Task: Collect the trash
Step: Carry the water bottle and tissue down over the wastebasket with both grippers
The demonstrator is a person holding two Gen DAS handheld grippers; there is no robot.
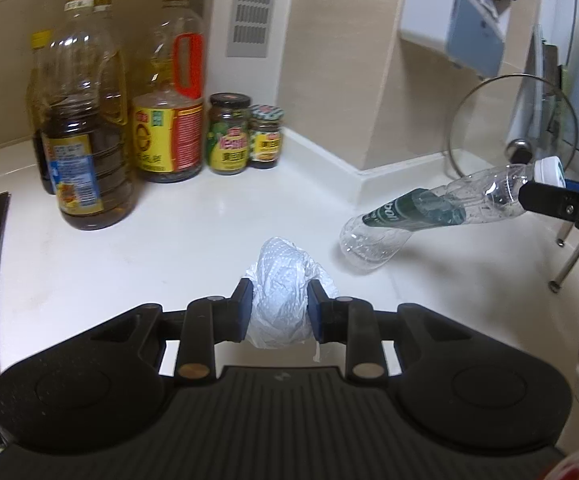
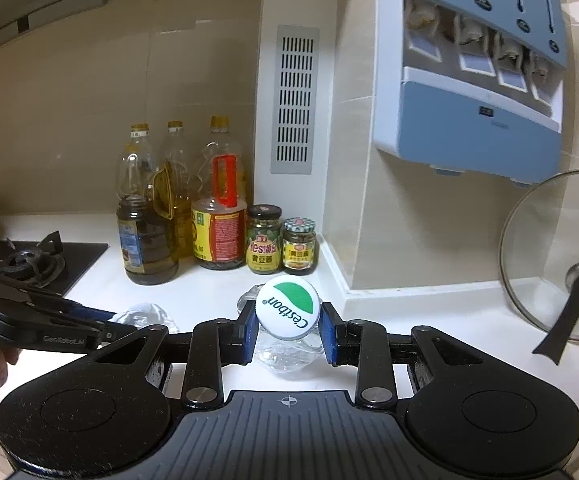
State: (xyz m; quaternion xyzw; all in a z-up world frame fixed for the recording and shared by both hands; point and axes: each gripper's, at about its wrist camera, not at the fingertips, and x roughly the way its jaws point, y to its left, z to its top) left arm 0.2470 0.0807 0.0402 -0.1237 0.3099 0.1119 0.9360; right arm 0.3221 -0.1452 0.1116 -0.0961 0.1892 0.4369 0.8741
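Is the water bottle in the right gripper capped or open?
Capped. The water bottle carries its white cap, seen end-on in the right wrist view between the right gripper jaws.

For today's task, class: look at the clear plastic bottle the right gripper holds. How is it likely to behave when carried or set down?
The plastic bottle looks empty and see-through, so it is probably light. Its walls appear creased, so they may buckle under a firm squeeze. The right gripper holds it by the cap end, base tilted towards the counter; being round, it would likely roll if laid down.
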